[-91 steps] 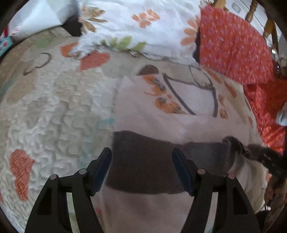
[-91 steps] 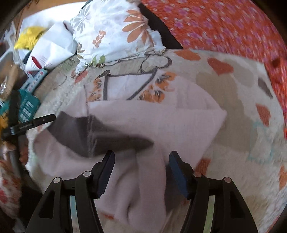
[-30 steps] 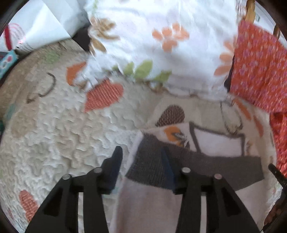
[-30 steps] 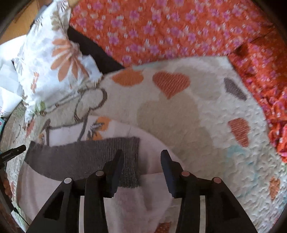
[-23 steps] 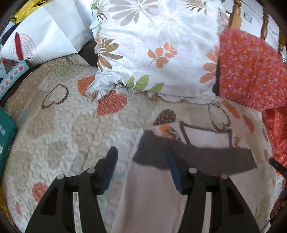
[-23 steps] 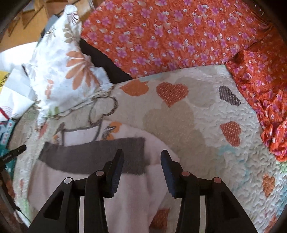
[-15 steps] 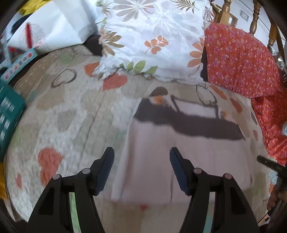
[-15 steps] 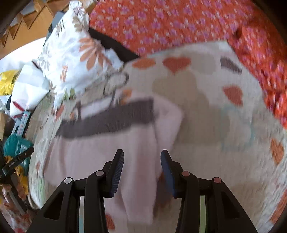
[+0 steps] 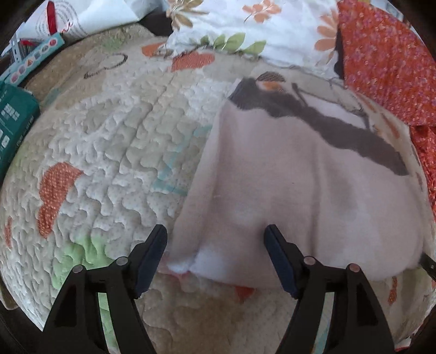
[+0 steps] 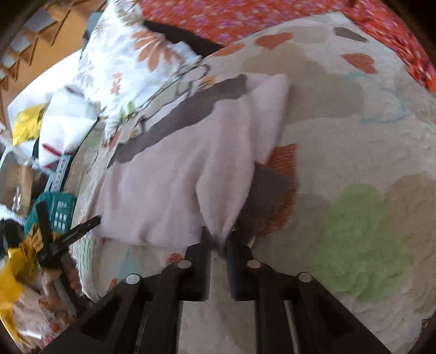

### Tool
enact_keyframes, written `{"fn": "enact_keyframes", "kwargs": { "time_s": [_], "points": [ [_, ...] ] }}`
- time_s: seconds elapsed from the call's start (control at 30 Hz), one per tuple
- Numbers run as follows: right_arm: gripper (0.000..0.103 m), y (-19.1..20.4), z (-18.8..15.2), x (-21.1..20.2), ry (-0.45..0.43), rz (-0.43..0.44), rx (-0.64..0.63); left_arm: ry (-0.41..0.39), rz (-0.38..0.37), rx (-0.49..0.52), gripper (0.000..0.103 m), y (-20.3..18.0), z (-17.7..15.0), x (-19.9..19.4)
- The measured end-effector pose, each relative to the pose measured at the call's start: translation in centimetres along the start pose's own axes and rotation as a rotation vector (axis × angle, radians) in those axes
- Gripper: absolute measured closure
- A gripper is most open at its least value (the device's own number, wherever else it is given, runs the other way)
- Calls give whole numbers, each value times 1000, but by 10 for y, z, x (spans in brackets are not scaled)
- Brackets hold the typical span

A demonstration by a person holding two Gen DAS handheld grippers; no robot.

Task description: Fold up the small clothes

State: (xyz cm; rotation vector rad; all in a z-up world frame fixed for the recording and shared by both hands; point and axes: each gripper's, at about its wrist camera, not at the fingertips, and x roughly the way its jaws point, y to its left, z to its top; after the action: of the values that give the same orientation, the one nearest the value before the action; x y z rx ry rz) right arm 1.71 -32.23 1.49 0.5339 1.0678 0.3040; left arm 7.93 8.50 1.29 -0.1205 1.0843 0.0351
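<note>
A small pale pink garment (image 9: 299,190) with a dark grey band (image 9: 340,128) lies folded on a quilted bedspread with heart patterns (image 9: 109,163). My left gripper (image 9: 215,250) is open, its fingers either side of the garment's near left corner, which lies loose between them. In the right wrist view the same garment (image 10: 169,174) lies to the left, and my right gripper (image 10: 219,242) is shut on its near right corner, pulling a pleat of cloth up. The left gripper (image 10: 68,237) shows at that view's left edge.
A floral white pillow (image 9: 259,24) and an orange flowered cloth (image 9: 387,60) lie at the bed's far side. A teal box (image 9: 13,119) and white bags (image 9: 68,19) sit at the left. A teal basket (image 10: 54,212) stands off the bed.
Both grippers laid the folded half with the grey band down at the far side, opened, and drew back toward the near edge. The right gripper has now shut on the near right corner.
</note>
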Motion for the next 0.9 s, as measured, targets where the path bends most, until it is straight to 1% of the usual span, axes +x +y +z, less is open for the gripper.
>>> {"fn": "enact_keyframes", "kwargs": {
  "time_s": [0.03, 0.07, 0.17, 0.2, 0.3, 0.37, 0.4, 0.43, 0.47, 0.53, 0.57, 0.6, 0.63, 0.7, 0.73, 0.77, 0.8, 0.83, 0.9],
  "points": [
    [93, 4, 2, -2, -2, -17, -22, 1, -1, -3, 30, 1, 0, 1],
    [93, 8, 4, -6, -5, -53, -45, 1, -1, -6, 30, 3, 1, 1],
    [94, 6, 15, -21, -37, -238, -102, 10, 15, -3, 30, 4, 2, 4],
    [94, 2, 19, -23, -34, -306, -120, 17, 14, -5, 30, 5, 2, 5],
    [94, -5, 20, -14, 27, -381, -147, 19, 28, -3, 28, 4, 3, 7],
    [94, -5, 17, -6, 72, -478, -185, 21, 31, -5, 28, 3, 4, 7],
    [94, -7, 16, -4, 90, -506, -196, 23, 30, -8, 28, 4, 4, 7],
    [94, -11, 17, -7, 98, -493, -177, 24, 27, -8, 28, 4, 5, 5],
    [93, -15, 21, -13, 89, -455, -141, 24, 21, -11, 28, 4, 5, 3],
    [91, -23, 28, -31, 32, -377, -64, 10, -1, -23, 28, 6, 5, -5],
    [87, -24, 32, -41, -12, -343, -34, -3, -10, -25, 28, 6, 6, -9],
    [85, -21, 36, -47, -52, -315, -22, -13, -10, -23, 28, 7, 7, -12],
    [85, -16, 40, -50, -82, -293, -25, -24, 6, -15, 28, 7, 8, -15],
    [78, 0, 42, -53, -116, -265, -53, -16, 69, 5, 28, 9, 11, -14],
    [70, 9, 42, -50, -119, -254, -71, 1, 125, 14, 28, 12, 13, -9],
    [65, 18, 41, -47, -117, -245, -89, 15, 167, 18, 28, 16, 14, -5],
    [65, 26, 39, -43, -109, -238, -110, 27, 205, 12, 28, 23, 17, -1],
    [65, 35, 37, -36, -97, -237, -133, 33, 217, -4, 26, 29, 18, 1],
    [65, 49, 32, -25, -80, -239, -169, 44, 211, -68, 24, 47, 21, 0]
  ]
}}
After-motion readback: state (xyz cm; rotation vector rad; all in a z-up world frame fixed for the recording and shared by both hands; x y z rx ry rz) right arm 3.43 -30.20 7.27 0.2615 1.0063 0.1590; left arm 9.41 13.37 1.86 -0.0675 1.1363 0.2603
